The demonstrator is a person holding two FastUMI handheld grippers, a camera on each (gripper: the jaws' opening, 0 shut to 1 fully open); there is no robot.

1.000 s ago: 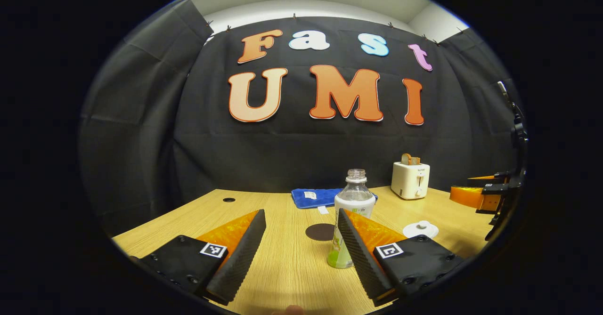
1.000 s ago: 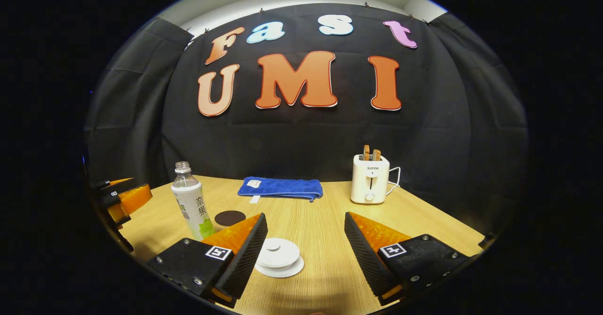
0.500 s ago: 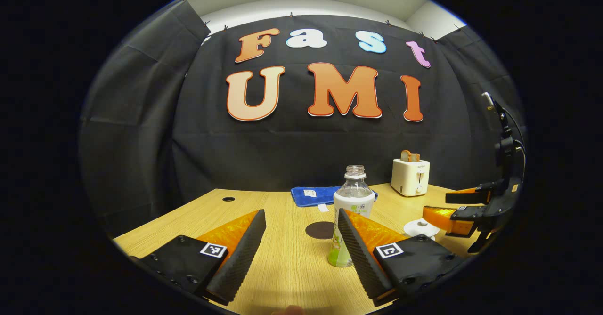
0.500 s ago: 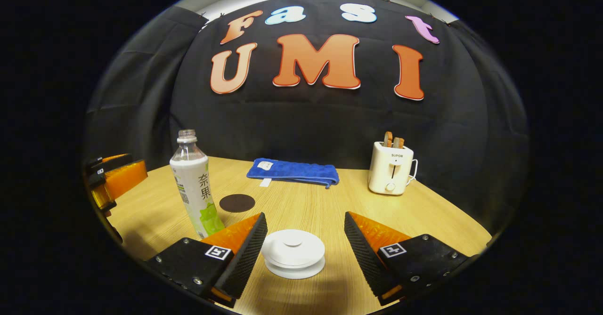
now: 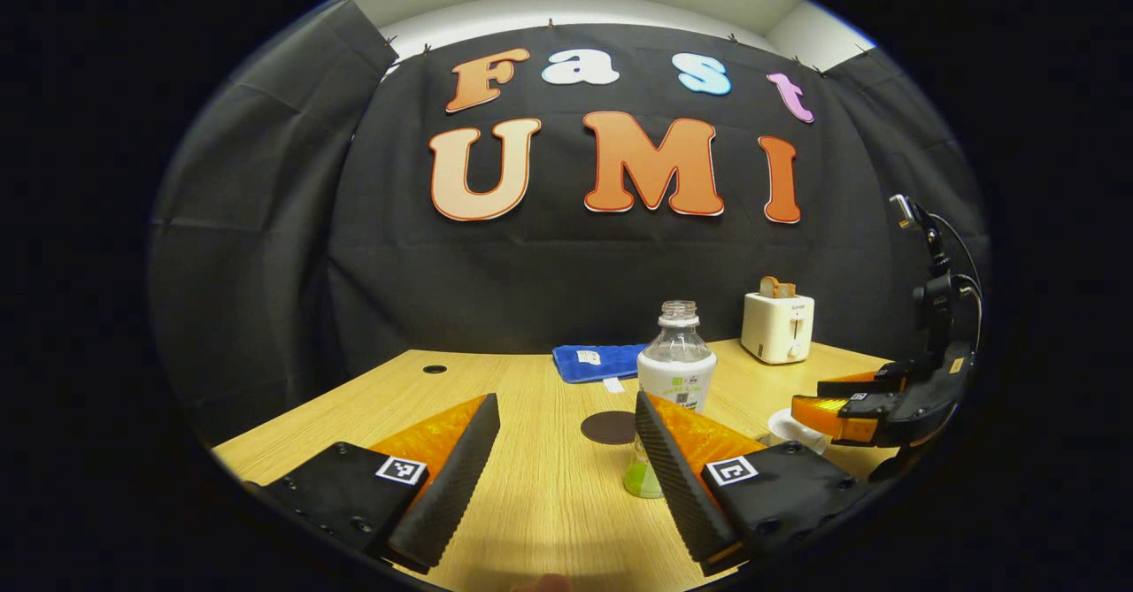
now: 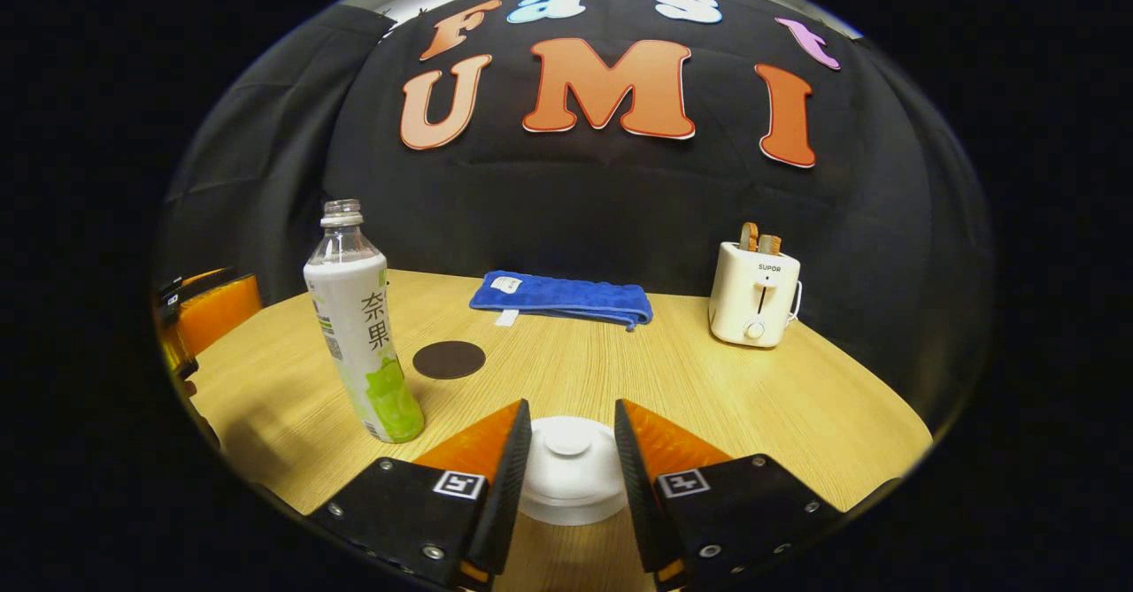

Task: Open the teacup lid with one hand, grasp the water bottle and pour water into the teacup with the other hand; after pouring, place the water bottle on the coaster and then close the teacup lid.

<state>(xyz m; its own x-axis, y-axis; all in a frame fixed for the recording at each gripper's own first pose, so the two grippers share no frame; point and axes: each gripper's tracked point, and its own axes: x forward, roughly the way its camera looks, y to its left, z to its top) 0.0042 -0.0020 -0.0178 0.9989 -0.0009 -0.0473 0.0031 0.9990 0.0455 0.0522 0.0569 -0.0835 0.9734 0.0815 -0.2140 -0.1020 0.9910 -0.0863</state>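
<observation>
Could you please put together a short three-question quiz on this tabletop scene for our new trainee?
1. True or false: the bottle stands upright with no cap on.
2. What does the right gripper straddle? A) the teacup lid B) the blue towel C) the toaster
3. Fill in: the coaster lies flat on the ____, with nothing on it.

Key: 1 true; 2 A; 3 table.

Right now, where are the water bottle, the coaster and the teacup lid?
water bottle [image 6: 358, 326]: right gripper view, on its label.
coaster [image 6: 449, 359]: right gripper view, on the middle of the dark disc.
teacup lid [image 6: 567, 440]: right gripper view, on its knob.
</observation>
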